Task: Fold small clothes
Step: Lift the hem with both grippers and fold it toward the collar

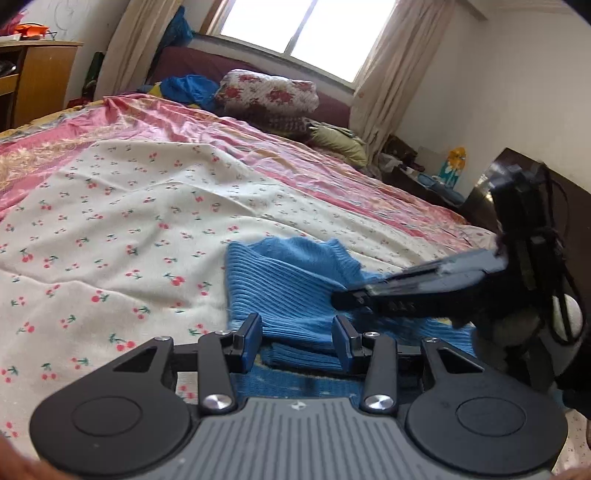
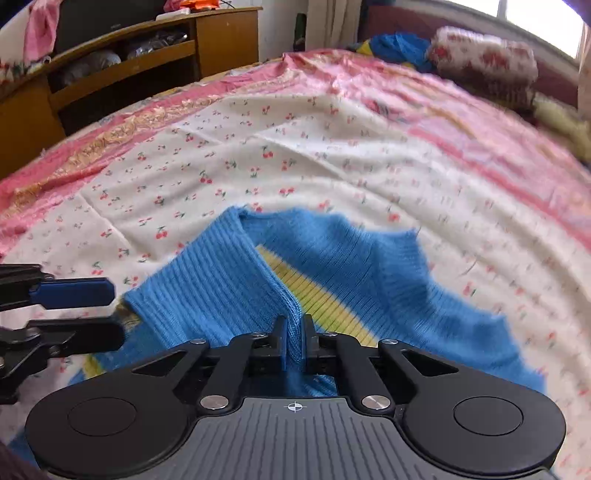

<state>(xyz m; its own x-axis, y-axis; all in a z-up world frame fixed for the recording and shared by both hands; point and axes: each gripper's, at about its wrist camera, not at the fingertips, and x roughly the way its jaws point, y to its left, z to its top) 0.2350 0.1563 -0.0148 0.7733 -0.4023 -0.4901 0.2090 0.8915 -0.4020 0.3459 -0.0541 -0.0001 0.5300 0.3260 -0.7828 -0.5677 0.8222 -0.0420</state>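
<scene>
The blue-padded fingers [image 2: 282, 341] of the right gripper [image 2: 294, 341] are pressed together on a raised fold of a blue ribbed knit sweater [image 2: 207, 291], which is pinched between the pads. The fingers [image 1: 248, 341] of the left gripper [image 1: 297, 341] are set partly apart, with a folded edge of the same sweater [image 1: 291, 280] lying between them; whether the pads press on the knit cannot be told. In the right wrist view the left gripper [image 2: 79, 314] is seen at the left edge, its fingers parted beside the sweater's hem.

The sweater is bright blue with fine vertical ribbing. One layer is lifted and turned over, so that a yellow striped panel [image 2: 314, 291] is shown beneath it. A rounded ribbed edge is seen at its far side, blurred in the right wrist view.

The garment is spread on the near part of a bed, on a cream sheet [image 1: 122, 221] printed with small red cherries. A pink patterned cover [image 1: 258, 147] is laid beyond the sheet, toward the far edge of the bed. At the far side a rolled floral quilt [image 1: 267, 92] and a heap of blue cloth [image 1: 188, 86] are piled. A bright window [image 1: 303, 29] with pale curtains [image 1: 399, 66] is set behind them, and a wooden shelf unit [image 2: 129, 62] stands by the bed's far left corner.
</scene>
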